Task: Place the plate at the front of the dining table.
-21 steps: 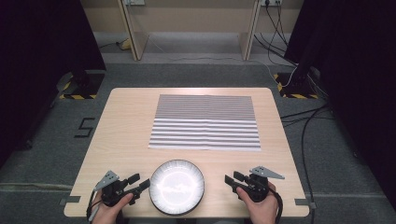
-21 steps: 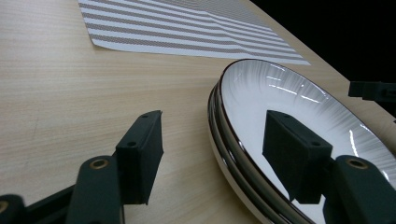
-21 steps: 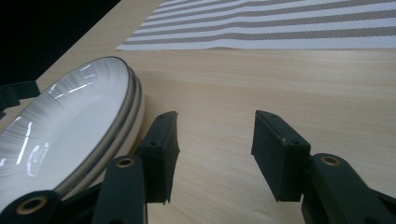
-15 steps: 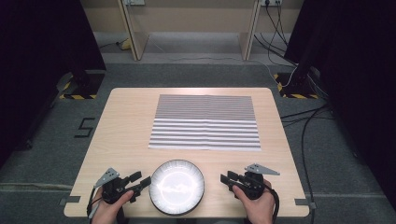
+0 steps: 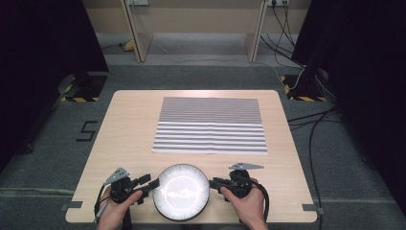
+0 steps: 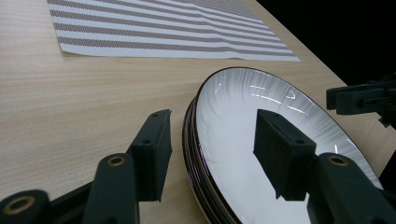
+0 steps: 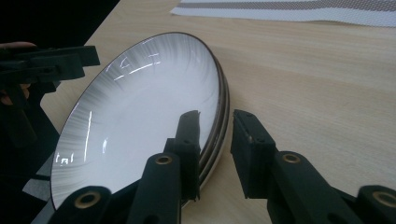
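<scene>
Right gripper (image 5: 215,183) now slid in to the stacked white dark-rimmed plates (image 5: 182,191), jaws apart astride the rim; left gripper (image 5: 152,184) likewise astride, unclamped. Ready for lifting.

plates (image 5: 182,192) before striped mat (image 5: 210,125), on table (image 5: 129,124)

Bright overhead light glares off the plate (image 5: 182,191); dark surroundings.

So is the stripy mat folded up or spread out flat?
Spread out flat. The striped mat lies open on the table, with just a faint crease across its middle.
</scene>
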A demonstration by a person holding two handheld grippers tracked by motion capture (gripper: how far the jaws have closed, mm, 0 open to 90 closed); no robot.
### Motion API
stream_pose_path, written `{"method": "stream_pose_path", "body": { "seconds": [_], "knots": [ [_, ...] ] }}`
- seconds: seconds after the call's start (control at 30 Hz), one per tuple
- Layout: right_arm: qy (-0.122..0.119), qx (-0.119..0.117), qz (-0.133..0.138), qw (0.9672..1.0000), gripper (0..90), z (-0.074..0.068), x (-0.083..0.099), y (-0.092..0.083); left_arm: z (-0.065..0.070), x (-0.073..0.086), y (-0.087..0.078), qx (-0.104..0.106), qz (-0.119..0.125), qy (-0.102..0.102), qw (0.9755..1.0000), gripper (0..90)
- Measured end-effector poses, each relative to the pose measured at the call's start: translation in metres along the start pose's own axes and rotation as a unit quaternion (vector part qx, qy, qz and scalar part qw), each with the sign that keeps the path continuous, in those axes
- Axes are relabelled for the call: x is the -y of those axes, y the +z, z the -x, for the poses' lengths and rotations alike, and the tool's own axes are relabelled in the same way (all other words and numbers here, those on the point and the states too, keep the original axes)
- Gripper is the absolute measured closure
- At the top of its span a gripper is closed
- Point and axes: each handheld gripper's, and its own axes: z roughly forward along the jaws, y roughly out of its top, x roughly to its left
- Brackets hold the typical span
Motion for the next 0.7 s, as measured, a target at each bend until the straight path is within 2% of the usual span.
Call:
{"method": "stream_pose_path", "body": {
  "seconds": [0.37,0.7],
  "knots": [
    [-0.003,0.003,-0.029,0.9996,82.2,-0.005,-0.001,0.009,0.0,0.003,0.002,-0.003,-0.016,-0.001,0.9999,49.4],
    [-0.01,0.029,-0.036,0.9989,84.2,-0.011,-0.004,0.011,0.001,0.004,0.004,-0.002,-0.028,-0.003,0.9996,52.7]
  ]
}}
